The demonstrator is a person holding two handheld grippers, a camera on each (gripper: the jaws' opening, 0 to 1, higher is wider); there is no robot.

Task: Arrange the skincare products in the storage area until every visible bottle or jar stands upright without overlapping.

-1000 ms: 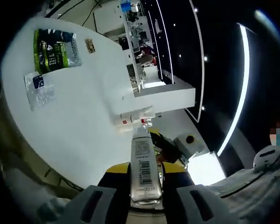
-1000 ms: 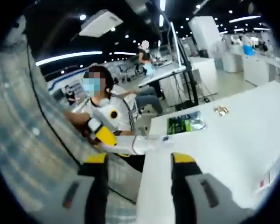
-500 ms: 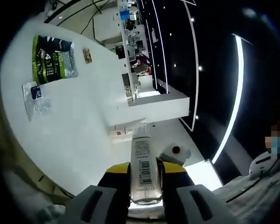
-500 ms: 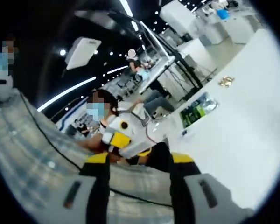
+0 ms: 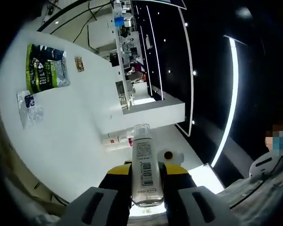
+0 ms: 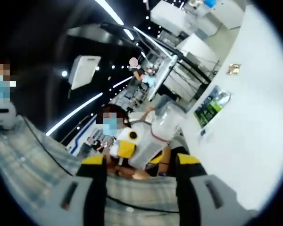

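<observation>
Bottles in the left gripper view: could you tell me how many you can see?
2: one bottle clamped in the left claw, and a second bottle lying on the table beyond it. Others may be hidden.

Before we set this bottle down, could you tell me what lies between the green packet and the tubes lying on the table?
In the left gripper view, only bare white table separates the green packet from the lying tubes.
</observation>
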